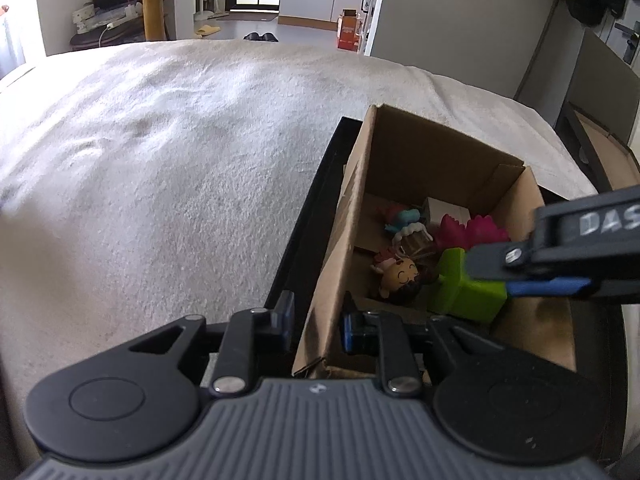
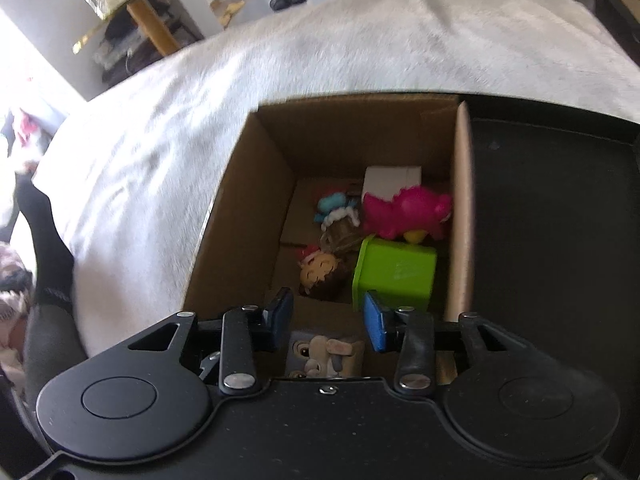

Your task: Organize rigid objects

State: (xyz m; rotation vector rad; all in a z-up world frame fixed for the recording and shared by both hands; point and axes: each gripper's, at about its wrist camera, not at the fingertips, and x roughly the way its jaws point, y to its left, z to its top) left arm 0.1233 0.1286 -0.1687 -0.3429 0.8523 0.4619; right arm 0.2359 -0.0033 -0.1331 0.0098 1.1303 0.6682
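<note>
Right wrist view shows your right gripper hanging over the cardboard box with nothing between its blue pads, one glossy green plastic cube lying just beyond them, while your left gripper pinches the box's corrugated near wall.
</note>
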